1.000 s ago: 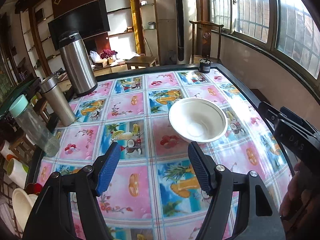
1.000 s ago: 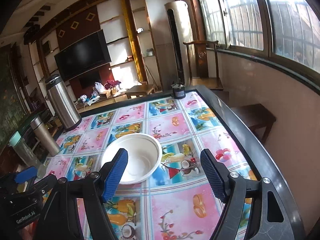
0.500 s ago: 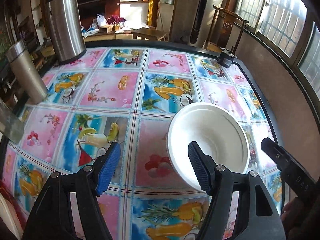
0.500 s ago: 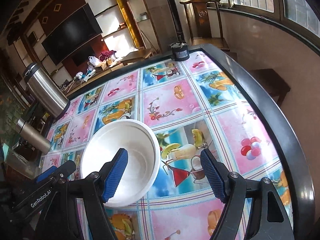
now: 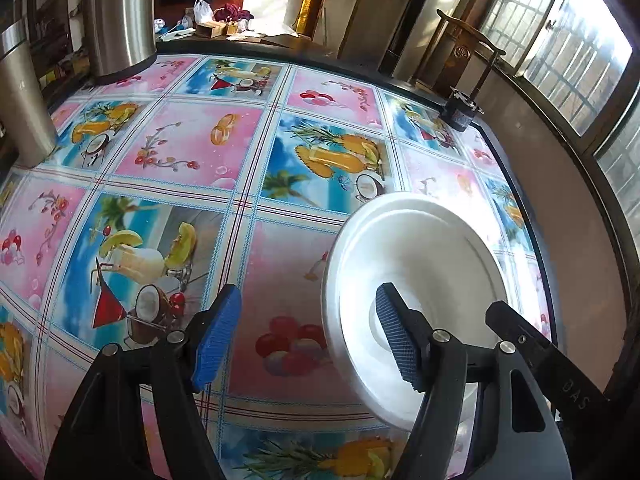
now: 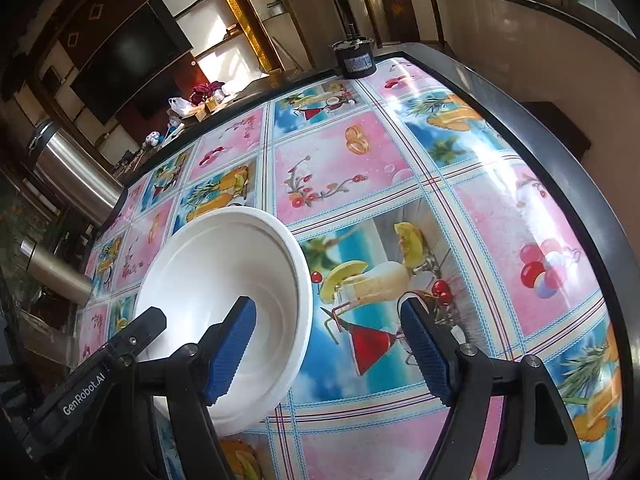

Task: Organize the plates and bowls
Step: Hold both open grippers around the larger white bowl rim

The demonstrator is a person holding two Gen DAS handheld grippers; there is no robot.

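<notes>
On the fruit-print tablecloth (image 5: 192, 148), both tools are low over one white bowl (image 5: 416, 264), coming at it from opposite sides. Left gripper (image 5: 308, 336): jaws spread wide, holding nothing — its right-hand blue pad hangs over the bowl's inside while its left-hand pad is out over bare cloth, so the bowl's near-left rim runs between the two pads. Whether the inner pad touches the bowl wall cannot be told. Right gripper (image 6: 328, 344): also wide open and empty, mirrored — its left-hand pad sits over the bowl's interior, its right-hand pad over the cocktail picture on the cloth, the bowl's right rim passing between them. In the right wrist view the bowl (image 6: 224, 280) stands upright on the table, mouth up, empty, and the tip of the left gripper shows at lower left just beside the bowl's rim. In the left wrist view a black finger of the right gripper shows at lower right, at the bowl's far edge. Tall steel flask (image 5: 120, 12) and a slimmer steel bottle (image 5: 22, 92) stand well apart at the table's far-left side; a small black cylindrical object (image 5: 460, 110) sits at the far corner near a wooden chair (image 5: 468, 44).
</notes>
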